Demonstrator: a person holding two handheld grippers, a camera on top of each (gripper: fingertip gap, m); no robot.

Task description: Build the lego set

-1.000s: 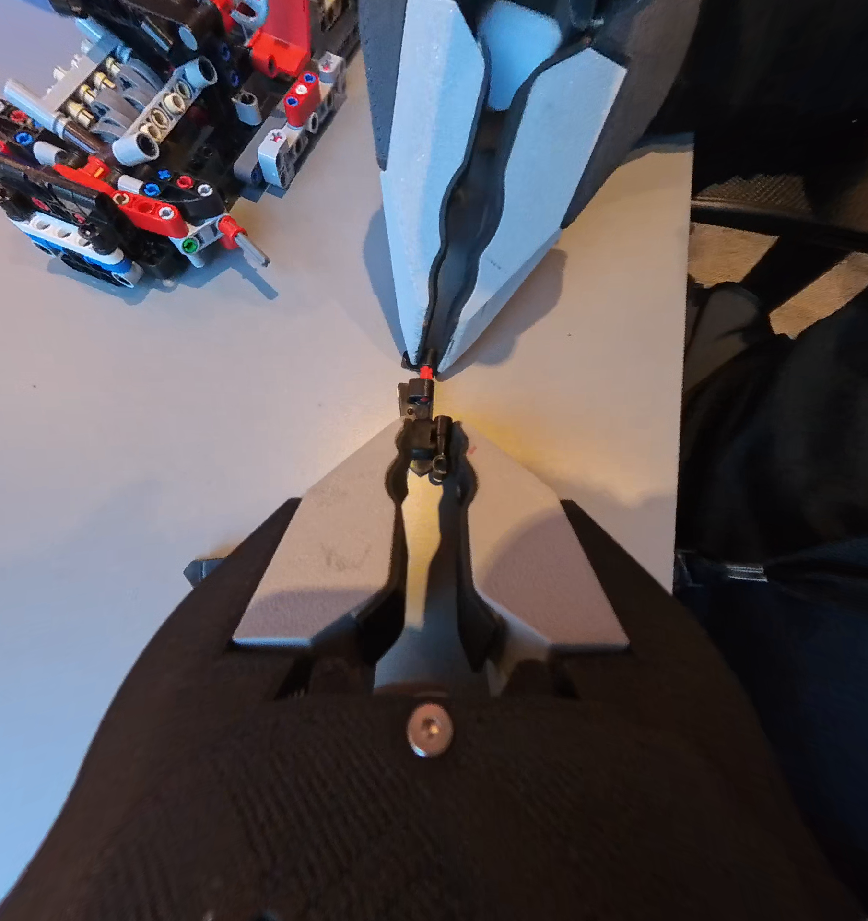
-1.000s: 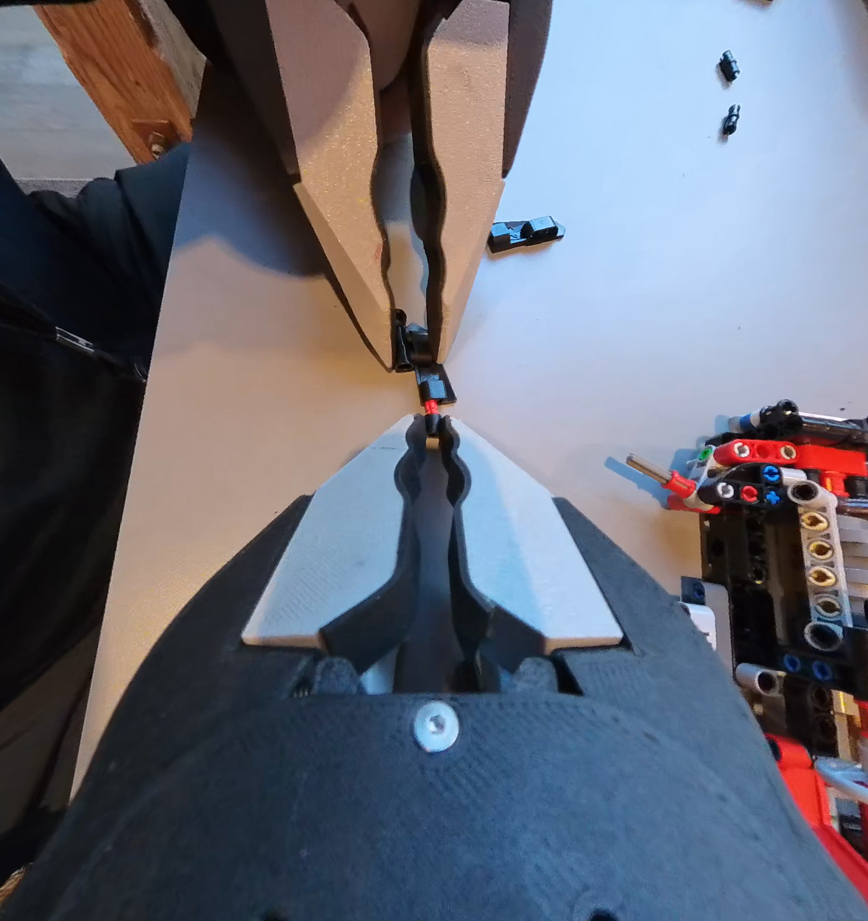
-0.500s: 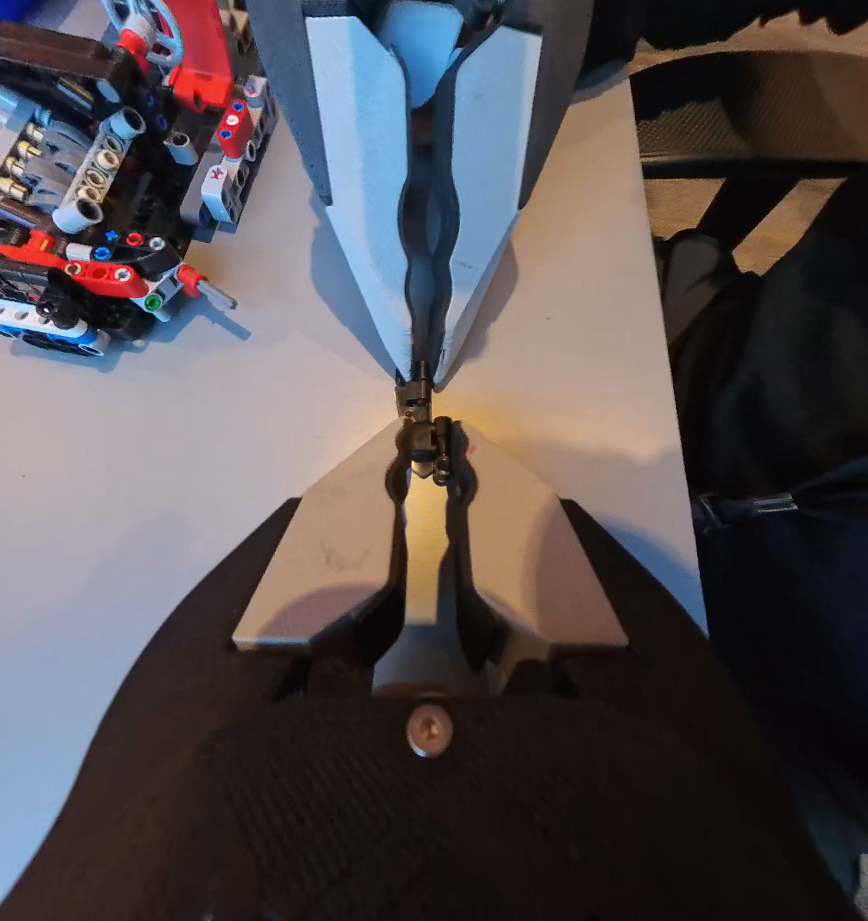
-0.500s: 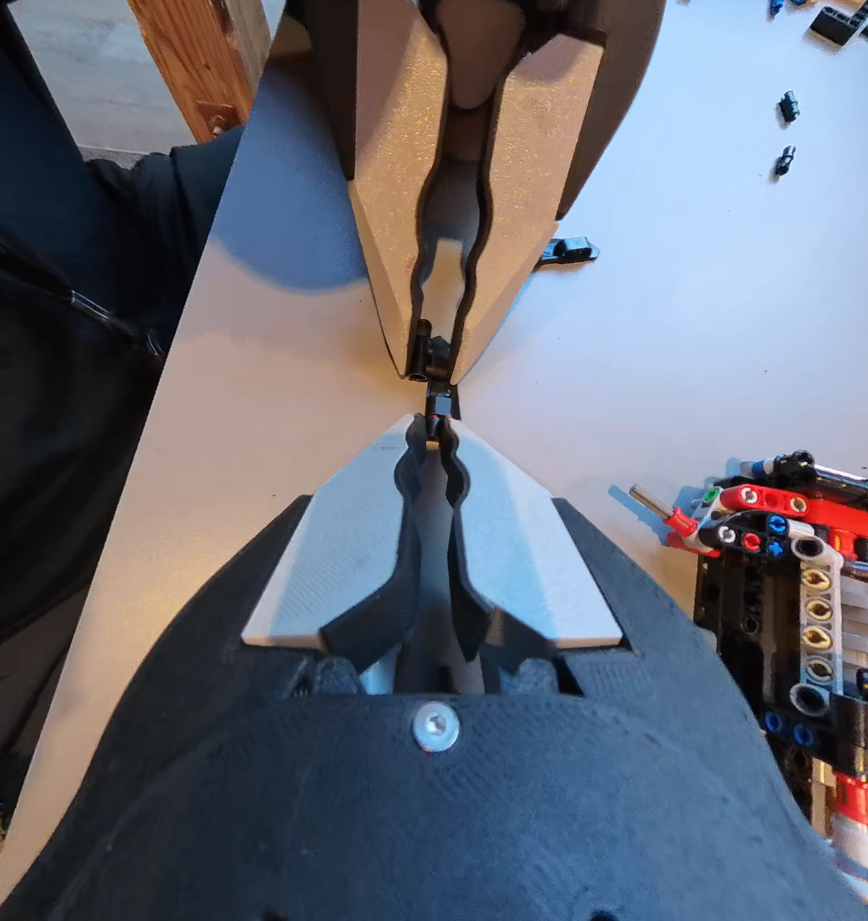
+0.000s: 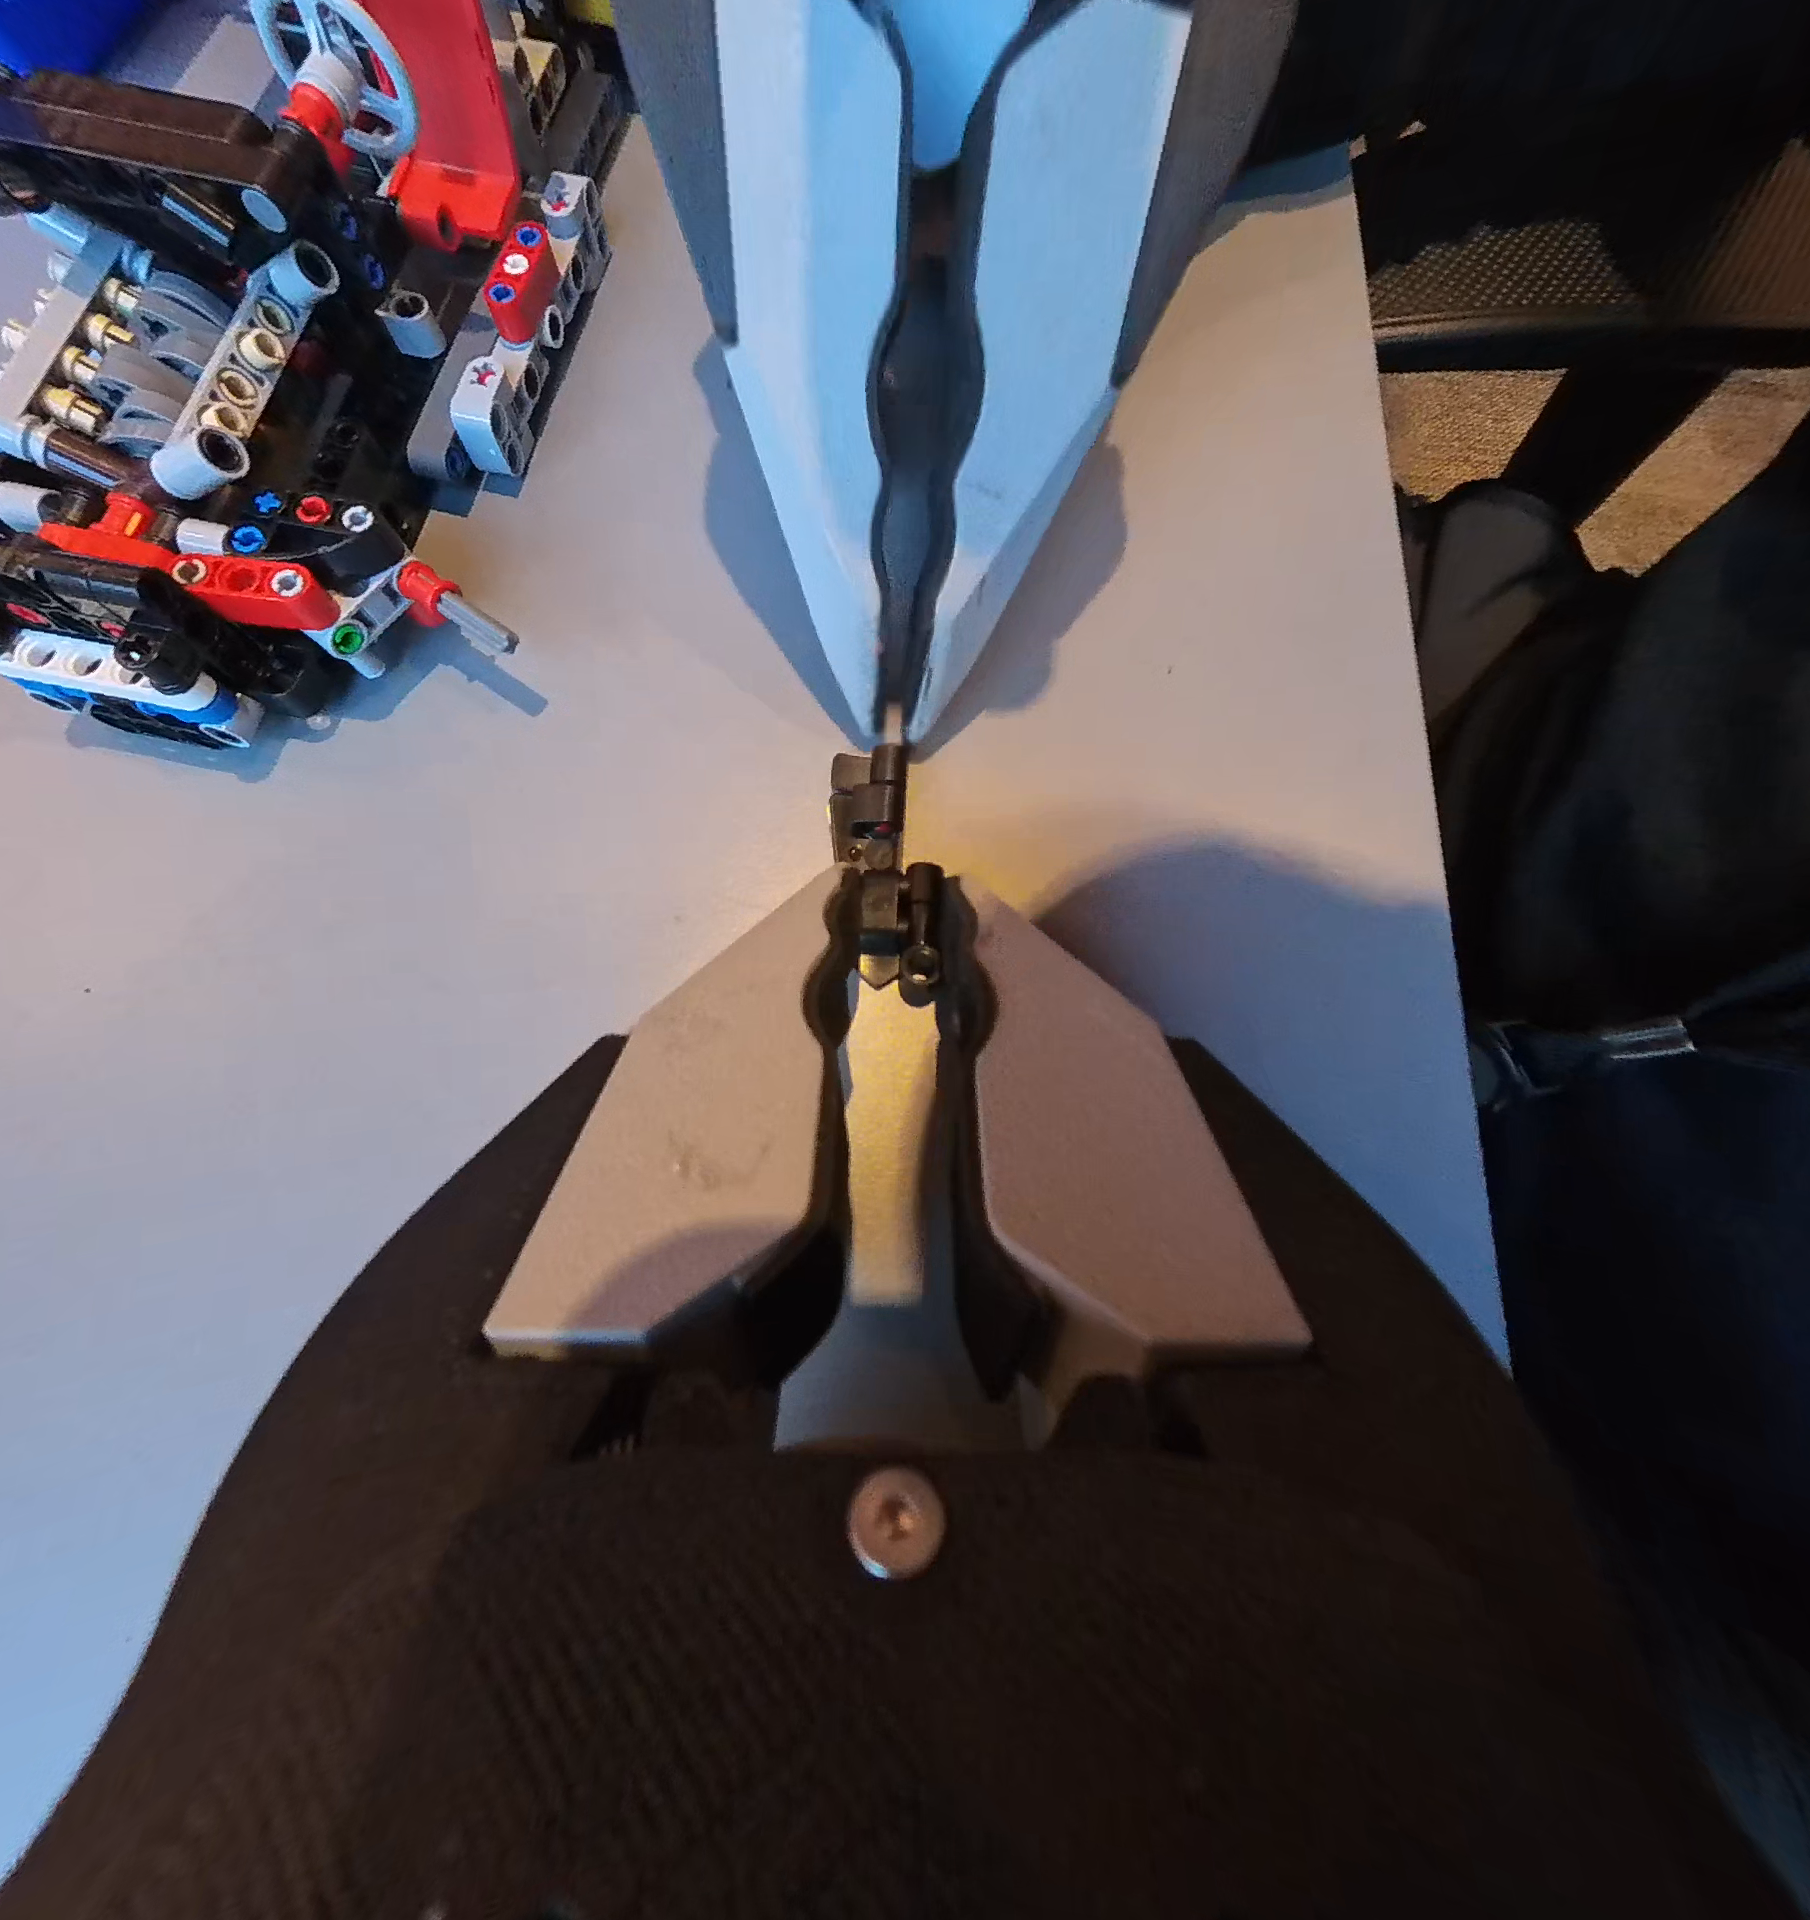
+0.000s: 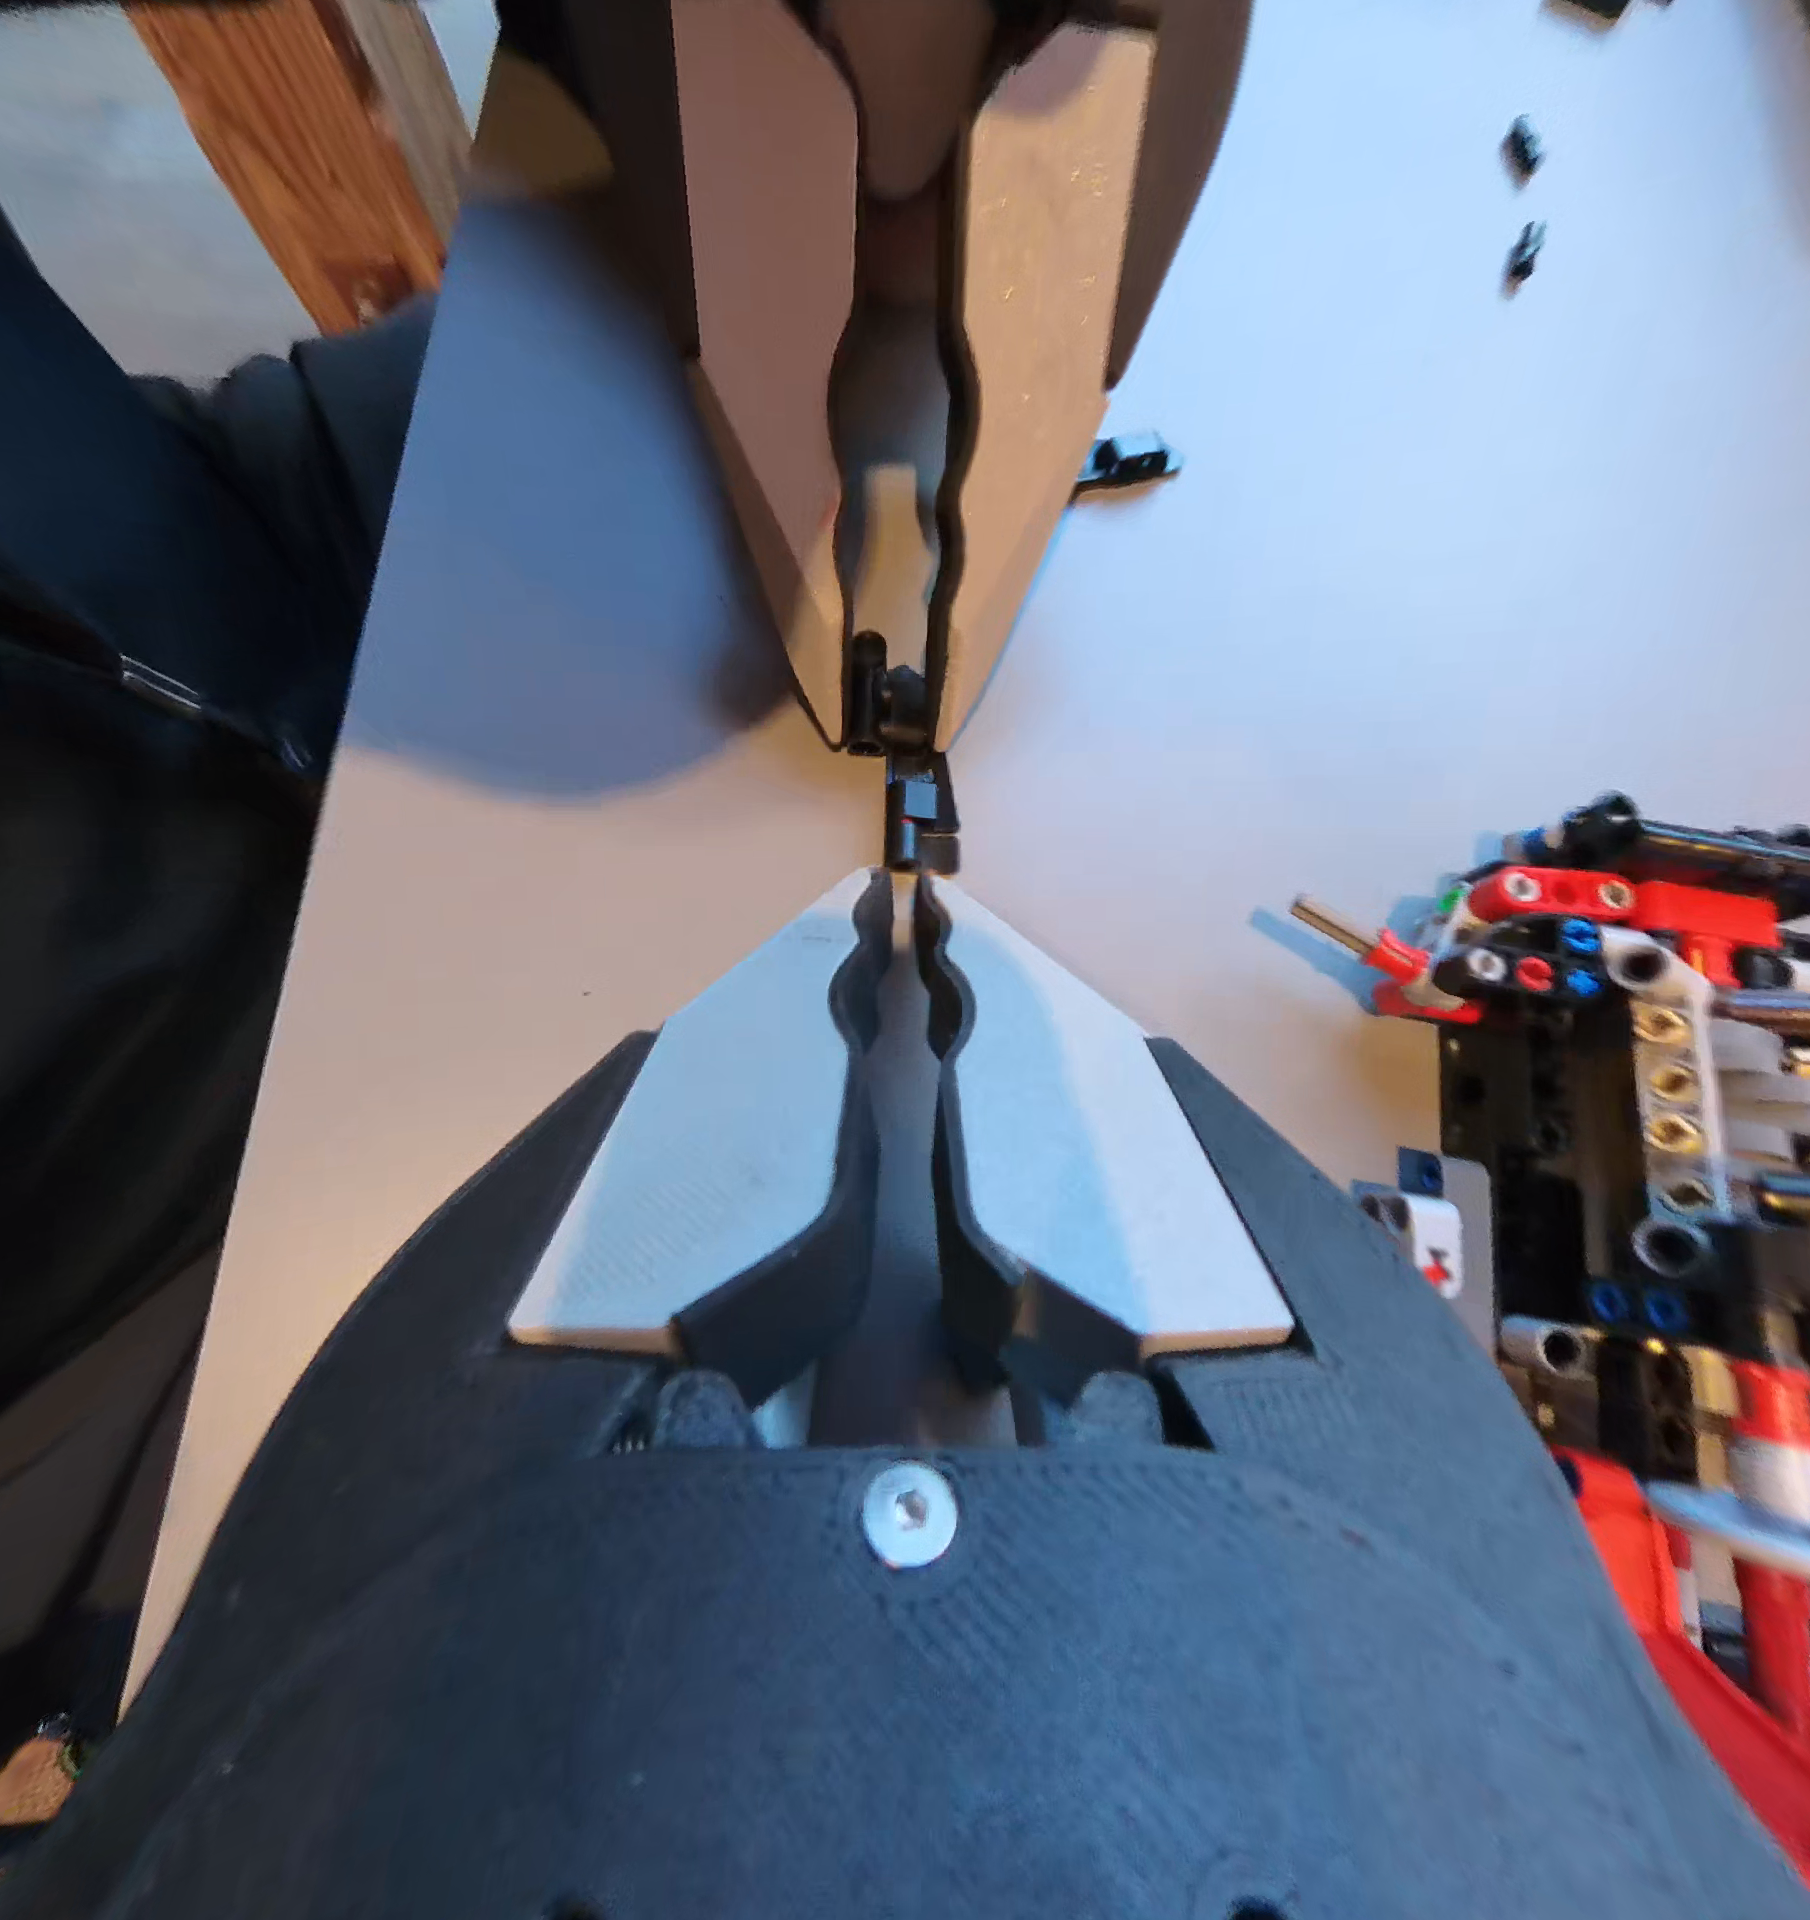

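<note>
My left gripper [image 5: 893, 914] is shut on a small black connector [image 5: 896, 930] held above the white table [image 5: 465, 1039]. My right gripper [image 5: 890, 732] points at it tip to tip from the far side. It is shut on the end of a second small black piece [image 5: 865, 805], which has a red pin inside and butts against the connector. In the right wrist view, my right gripper [image 6: 906, 883] pinches that piece [image 6: 916, 816]. My left gripper [image 6: 890, 743] holds the connector [image 6: 880, 701] just beyond.
The partly built red, black and grey Lego model [image 5: 205, 416] stands to the left, and on the right in the right wrist view [image 6: 1659, 1091]. Loose black pieces [image 6: 1129, 457] and small pins [image 6: 1524, 249] lie farther off. The table edge [image 5: 1400, 623] and a person's dark clothing are close by.
The two grippers have lined up straight and closed in tip to tip. The red pin that showed at the right gripper's tip now sits almost hidden inside the black piece.
</note>
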